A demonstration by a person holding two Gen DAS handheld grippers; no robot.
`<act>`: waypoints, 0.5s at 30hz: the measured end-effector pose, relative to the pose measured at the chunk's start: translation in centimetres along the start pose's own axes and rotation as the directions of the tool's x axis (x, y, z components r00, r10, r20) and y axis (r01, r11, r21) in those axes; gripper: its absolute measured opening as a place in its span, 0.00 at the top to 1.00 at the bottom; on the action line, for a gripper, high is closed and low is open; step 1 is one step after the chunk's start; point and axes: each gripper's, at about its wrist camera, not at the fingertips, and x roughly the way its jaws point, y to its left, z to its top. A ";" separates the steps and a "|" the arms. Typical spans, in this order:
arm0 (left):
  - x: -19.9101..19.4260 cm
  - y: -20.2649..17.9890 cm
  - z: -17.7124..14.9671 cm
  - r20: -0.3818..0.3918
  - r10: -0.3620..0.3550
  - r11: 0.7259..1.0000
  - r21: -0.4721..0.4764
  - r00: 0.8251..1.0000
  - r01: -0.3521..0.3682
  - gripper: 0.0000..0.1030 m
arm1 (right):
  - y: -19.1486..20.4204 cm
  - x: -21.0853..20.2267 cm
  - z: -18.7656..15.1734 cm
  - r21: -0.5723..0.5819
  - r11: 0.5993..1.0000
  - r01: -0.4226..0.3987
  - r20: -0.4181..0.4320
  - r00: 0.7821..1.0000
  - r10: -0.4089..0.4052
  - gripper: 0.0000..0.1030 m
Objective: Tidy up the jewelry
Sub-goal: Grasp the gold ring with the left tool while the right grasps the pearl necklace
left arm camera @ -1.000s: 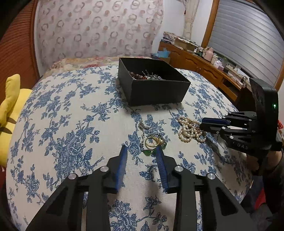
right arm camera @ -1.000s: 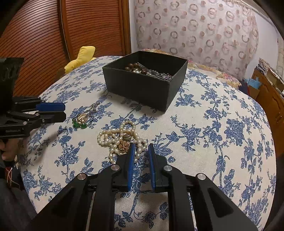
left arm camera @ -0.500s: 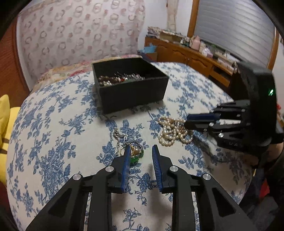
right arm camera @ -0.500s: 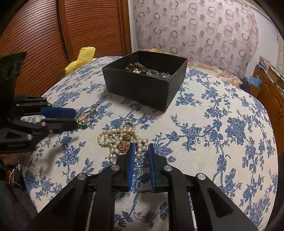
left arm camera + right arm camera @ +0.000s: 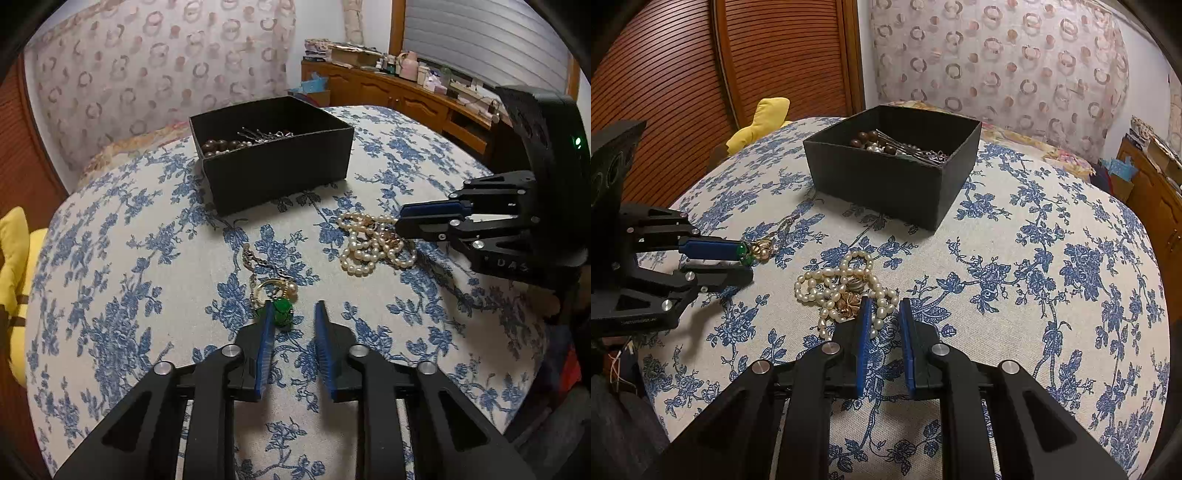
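Left wrist view shows the green bead pendant (image 5: pixel 283 312) lying on the floral cloth (image 5: pixel 110 258) right at the tips of the left gripper (image 5: pixel 294 309), whose blue pads stand parted; the bead sits against the inner face of the left-hand pad (image 5: pixel 266 332), well short of the other, so the tongs are open and hold nothing. Just beyond the bead, ahead of those tips, lie a gold ring with a small pearl (image 5: pixel 275 288) and a thin chain (image 5: pixel 258 260) trailing away toward the black box (image 5: pixel 280 173). From the right wrist view the same cluster shows as green beads (image 5: pixel 742 254) and gold bits at the end of the left tongs; whether the upper pad touches them there is hard to say. The pearl necklace (image 5: pixel 846 284), heaped with a gold flower clasp (image 5: pixel 847 308), lies just ahead and to the left of the right gripper (image 5: pixel 884 304), whose pads are a narrow gap apart and empty; one strand ends by its left-hand pad. Farther ahead of both tongs the box stands open-topped, holding brown beads (image 5: pixel 866 140) and silver pins (image 5: pixel 916 151). Beyond the left tongs' left side a yellow cushion (image 5: pixel 14 251) shows, and past the right tongs' side a wooden sideboard (image 5: pixel 399 96).
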 end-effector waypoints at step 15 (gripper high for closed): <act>-3.0 2.4 0.3 0.103 -0.039 0.995 -0.083 0.994 0.048 0.95 | 0.0 0.0 0.0 0.000 1.000 0.000 0.000 1.000 0.000 0.84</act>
